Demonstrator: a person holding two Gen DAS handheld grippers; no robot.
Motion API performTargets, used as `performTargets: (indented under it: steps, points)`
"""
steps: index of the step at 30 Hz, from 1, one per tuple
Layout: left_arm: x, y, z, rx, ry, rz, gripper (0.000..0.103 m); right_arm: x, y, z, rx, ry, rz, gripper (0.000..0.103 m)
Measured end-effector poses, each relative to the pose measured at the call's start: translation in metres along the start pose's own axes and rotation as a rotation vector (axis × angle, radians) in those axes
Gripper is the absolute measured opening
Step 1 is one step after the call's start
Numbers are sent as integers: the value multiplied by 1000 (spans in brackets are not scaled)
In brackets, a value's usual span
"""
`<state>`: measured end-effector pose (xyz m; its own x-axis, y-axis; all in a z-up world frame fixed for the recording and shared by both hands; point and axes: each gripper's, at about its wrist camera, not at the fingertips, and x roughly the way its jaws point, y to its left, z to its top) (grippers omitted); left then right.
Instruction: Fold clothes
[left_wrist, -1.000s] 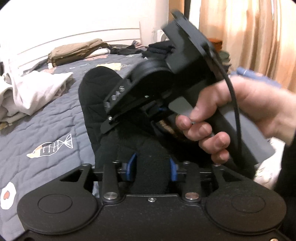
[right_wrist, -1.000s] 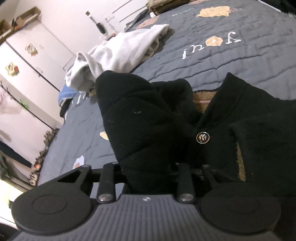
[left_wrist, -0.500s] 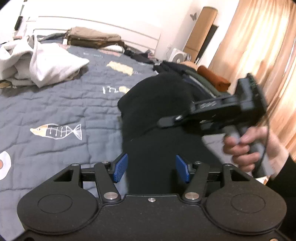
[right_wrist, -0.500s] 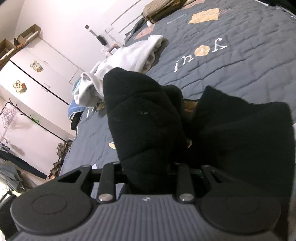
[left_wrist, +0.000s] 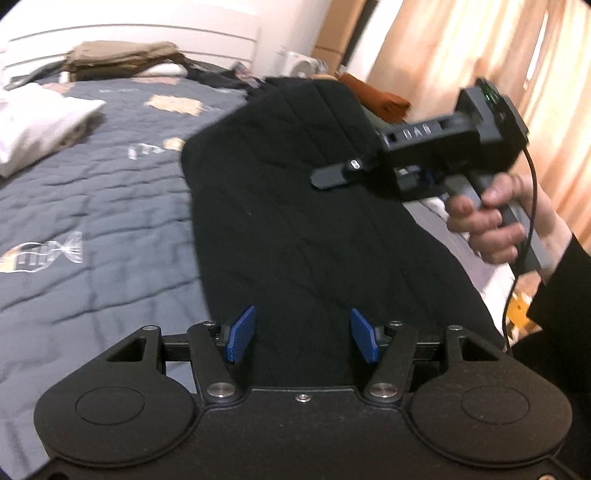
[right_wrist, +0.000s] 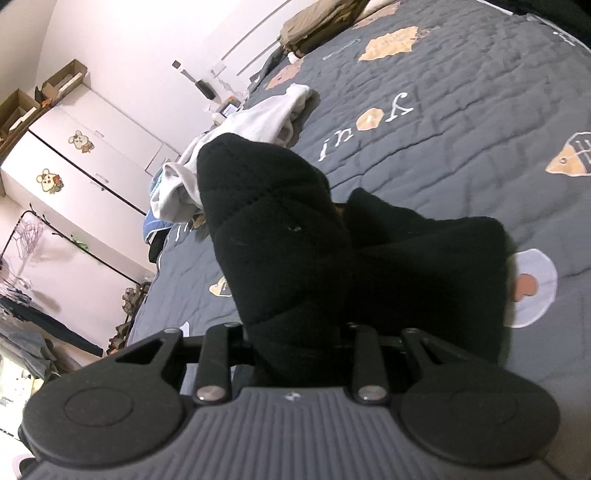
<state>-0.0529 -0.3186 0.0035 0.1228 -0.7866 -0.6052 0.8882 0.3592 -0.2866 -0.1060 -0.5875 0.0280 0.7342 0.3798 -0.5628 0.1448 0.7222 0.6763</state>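
A: What is shown from the left wrist that is not given by the right?

B: The right gripper (left_wrist: 332, 177) is seen there from the side, gripped by a hand (left_wrist: 491, 218) with a cable trailing past the wrist. The black garment (left_wrist: 295, 206) is spread lengthwise over the grey quilt (left_wrist: 92, 192), and its far end is lifted toward that gripper. Curtains (left_wrist: 461, 55) and an orange cloth (left_wrist: 384, 99) are seen beyond it.

A: And the left gripper (left_wrist: 301, 334)?

B: Its blue pads (left_wrist: 240, 332) are held apart, roughly halfway, with the garment lying below and between them but pressed by neither. Its jaws have just been opening.

A: What is added by the right wrist view?

B: A thick fold of the black garment (right_wrist: 288, 251) is seen bunched up and clamped in the right gripper (right_wrist: 295, 332); the fingers are buried in the cloth at a narrow gap. A white wardrobe (right_wrist: 74, 155) with animal stickers, a clothes rail (right_wrist: 44, 236) and a crumpled white garment (right_wrist: 258, 125) are shown only there.

A: What is changed from a second ago?

B: The left pads were then closed on the black cloth; now it is released. The right gripper was then close in front of the left camera; now it is carried off to the right. In the right view a snap button and tan lining were exposed; now both are covered by black cloth.
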Motion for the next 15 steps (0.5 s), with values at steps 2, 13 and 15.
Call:
performTargets:
  steps: [2,13,15]
  points:
    - [9,-8,-1,23,16,-17,57,-7,-8,1,6,-9,4,28]
    - [53,-30,-13,70,79,25,57,13,-68,0,81,2,-133,54]
    - [63,-36,-15,96,101,48,57,17,-70,-1,62,16,-154,56]
